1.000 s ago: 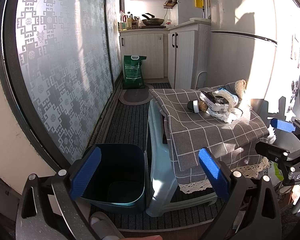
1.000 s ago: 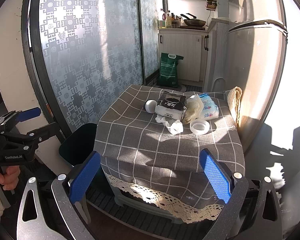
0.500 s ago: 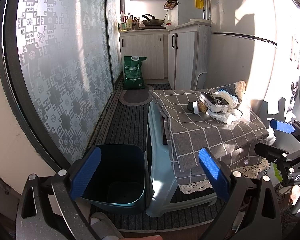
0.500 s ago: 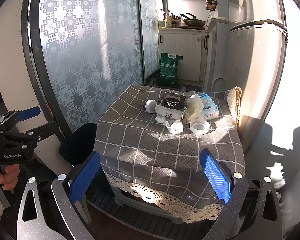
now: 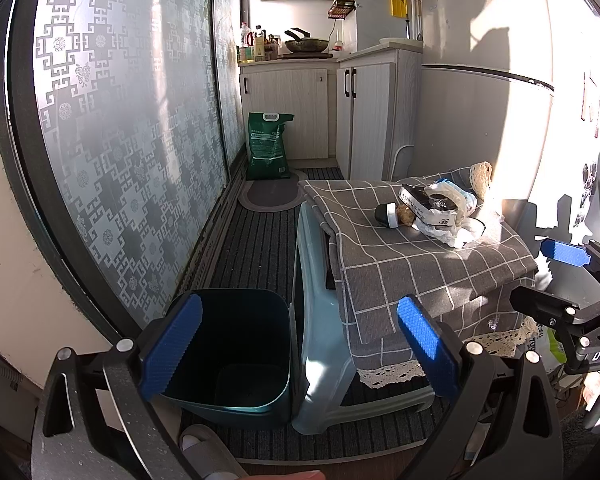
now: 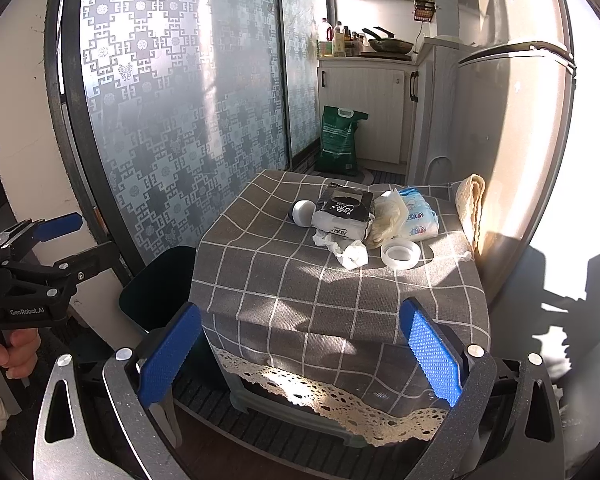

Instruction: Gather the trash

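A narrow kitchen passage is shown, closed on one side by a patterned sliding door (image 5: 132,128) and ended by white cabinets (image 5: 300,112) on which a pan (image 5: 306,45) is set. A green sack (image 5: 269,146) is leaned against the cabinet at floor level. In the right wrist view, a low plastic stool (image 5: 320,340) is covered by a grey checked cloth (image 6: 308,280) with a lace edge.

The trash is gathered on the cloth, toward 12 o'clock of the stool top in the right wrist view. A black-and-white tissue pack (image 6: 343,212) is laid in the middle, with a small round jar (image 6: 302,213) touching it at 9 o'clock. A crumpled white tissue (image 6: 350,251) is placed just in front of the pack, at 6 o'clock. A clear tape roll (image 6: 400,254) is seen at 4 o'clock, a pale plastic bag (image 6: 388,216) at 3 o'clock, and a blue-and-white packet (image 6: 420,216) beyond that.

A dark green bin (image 5: 236,352) is stood on the floor just beside the stool, on its door side, and is open at the top.

The left gripper (image 5: 300,344) is held wide open above the bin and the stool edge, with nothing between its 2 blue pads (image 5: 172,344). The right gripper (image 6: 300,356) is likewise spread wide and empty, and is kept in front of the stool, well apart from the trash.
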